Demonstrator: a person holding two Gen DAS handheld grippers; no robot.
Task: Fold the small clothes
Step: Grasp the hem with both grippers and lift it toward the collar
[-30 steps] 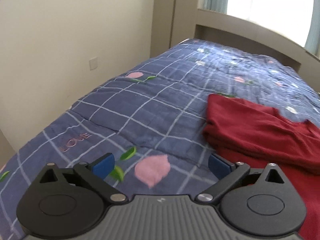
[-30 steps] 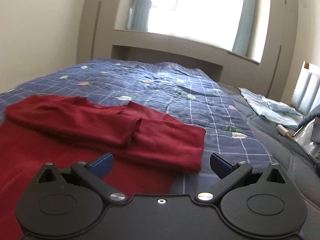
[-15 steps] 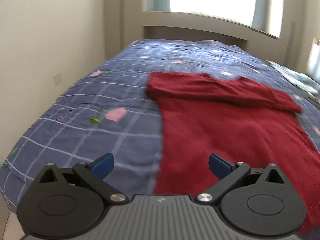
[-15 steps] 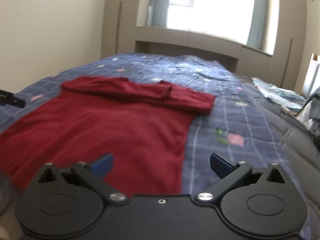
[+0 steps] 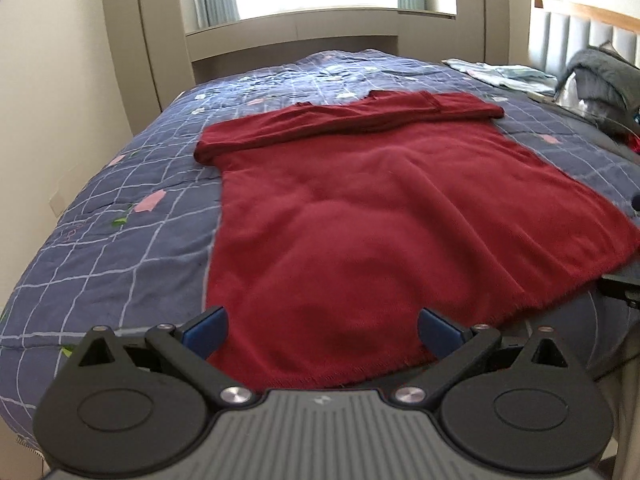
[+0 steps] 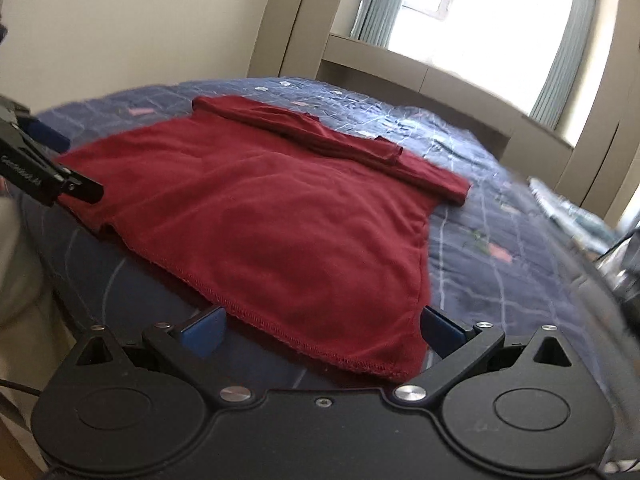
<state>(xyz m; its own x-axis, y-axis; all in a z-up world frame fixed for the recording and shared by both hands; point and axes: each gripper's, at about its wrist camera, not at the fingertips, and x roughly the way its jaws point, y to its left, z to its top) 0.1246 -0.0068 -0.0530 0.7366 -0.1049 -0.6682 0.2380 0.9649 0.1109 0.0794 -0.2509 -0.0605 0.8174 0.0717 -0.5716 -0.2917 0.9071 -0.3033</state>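
A dark red shirt (image 5: 376, 216) lies flat on the bed, its sleeves folded across the top end by the collar. It also shows in the right wrist view (image 6: 280, 208). My left gripper (image 5: 322, 330) is open and empty, its blue pads either side of the hem's left corner. My right gripper (image 6: 322, 330) is open and empty, over the hem's right corner. The left gripper's arm shows at the left edge of the right wrist view (image 6: 44, 176).
The bed has a blue checked quilt (image 5: 120, 240). Light blue clothes (image 5: 504, 74) and a grey garment (image 5: 600, 76) lie near the headboard at the far right. A wall runs along the bed's left side. A window is beyond the bed.
Both grippers have pulled back from the shirt's folded sleeve end to its hem at the near bed edge. Both stayed open.
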